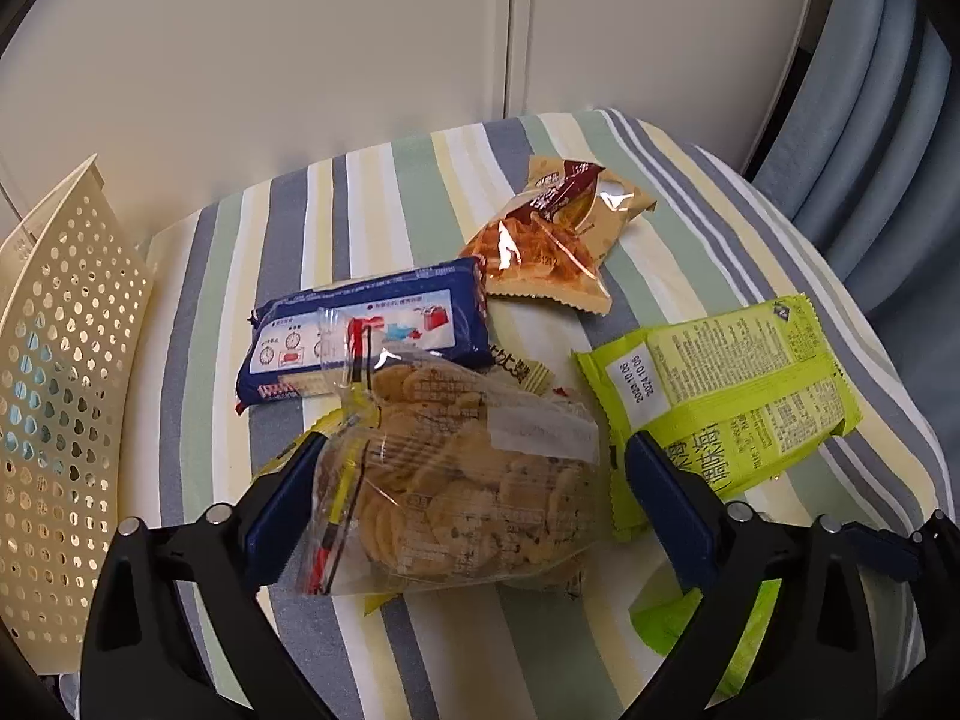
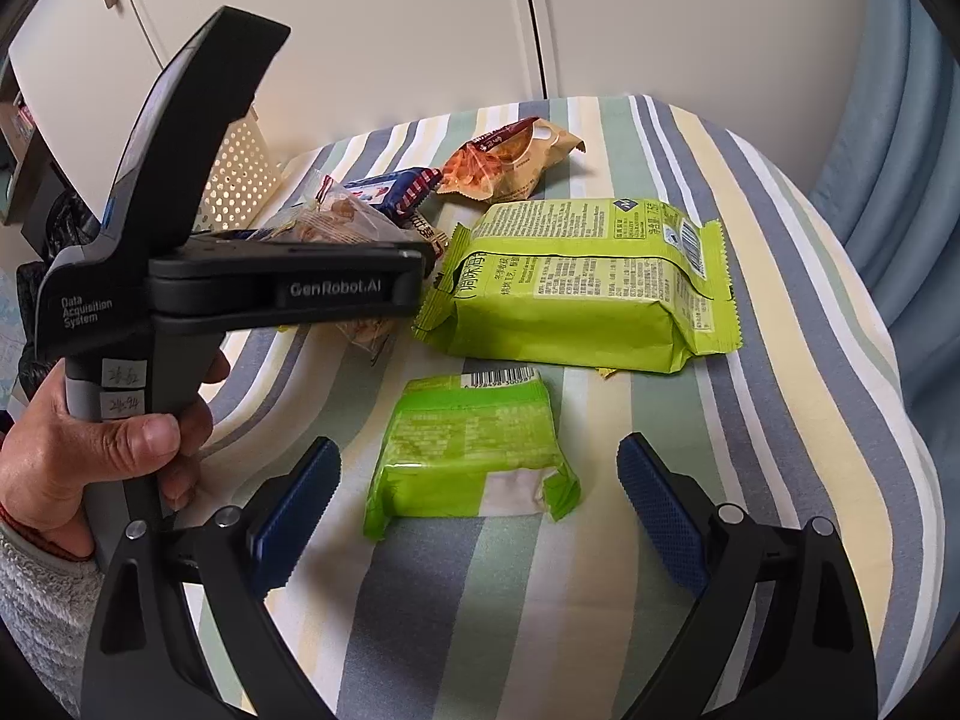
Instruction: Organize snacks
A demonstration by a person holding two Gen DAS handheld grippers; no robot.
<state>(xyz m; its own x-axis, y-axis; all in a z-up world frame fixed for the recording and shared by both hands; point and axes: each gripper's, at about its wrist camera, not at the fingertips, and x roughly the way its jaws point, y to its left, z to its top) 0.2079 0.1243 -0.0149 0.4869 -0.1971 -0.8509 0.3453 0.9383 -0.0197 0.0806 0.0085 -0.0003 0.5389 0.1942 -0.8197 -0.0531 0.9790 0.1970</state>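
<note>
My left gripper [image 1: 477, 450] is open and straddles a clear bag of round crackers [image 1: 468, 468] lying on the striped cloth [image 1: 420, 648]. Its left pad [image 1: 288, 504] touches the bag's edge. Behind the bag lie a blue packet [image 1: 366, 330] and a brown bag of orange snacks [image 1: 552, 240]. A large lime-green bag [image 1: 720, 396] lies to the right. My right gripper [image 2: 477, 450] is open around a small green pack [image 2: 474, 450], with clear gaps on both sides. The large lime-green bag [image 2: 576, 282] lies just beyond that pack.
A cream perforated basket [image 1: 60, 390] stands at the left edge of the cloth. In the right wrist view a hand [image 2: 102, 450] holds the left gripper's black body [image 2: 270, 288]. White cupboard doors [image 1: 300, 60] stand behind, blue fabric [image 2: 900, 120] to the right.
</note>
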